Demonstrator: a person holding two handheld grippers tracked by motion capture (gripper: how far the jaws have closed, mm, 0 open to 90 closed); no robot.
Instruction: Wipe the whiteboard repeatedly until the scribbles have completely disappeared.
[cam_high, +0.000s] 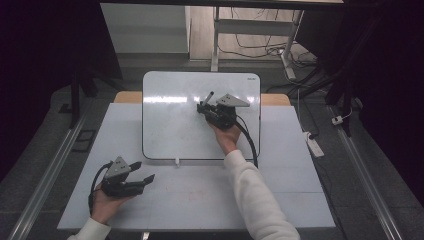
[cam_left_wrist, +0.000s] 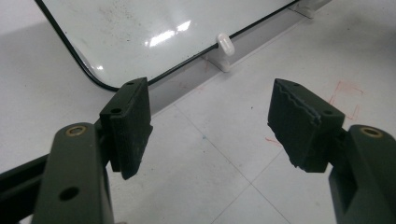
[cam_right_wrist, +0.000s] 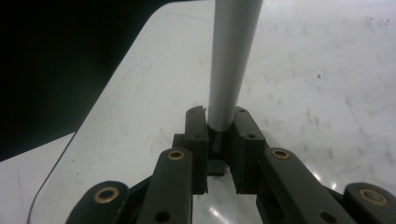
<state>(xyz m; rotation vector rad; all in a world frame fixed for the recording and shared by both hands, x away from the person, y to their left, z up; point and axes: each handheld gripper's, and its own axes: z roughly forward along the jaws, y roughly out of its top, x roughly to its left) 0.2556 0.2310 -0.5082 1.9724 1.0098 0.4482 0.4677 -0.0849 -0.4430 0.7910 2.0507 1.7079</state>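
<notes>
One marker (cam_right_wrist: 231, 60) in right tongs (cam_right_wrist: 220, 128), pointing away over whiteboard (cam_right_wrist: 327, 93).

The right gripper (cam_high: 204, 106) sits over the whiteboard (cam_high: 170, 125) with a marker (cam_right_wrist: 229, 60) clamped between its jaws and jutting out ahead of them, while the left gripper (cam_high: 145, 172) rests on the table (cam_high: 200, 195) just short of the whiteboard's near edge.

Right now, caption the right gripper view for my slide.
Right hand-held gripper clamps a grey marker above the whiteboard.
</notes>
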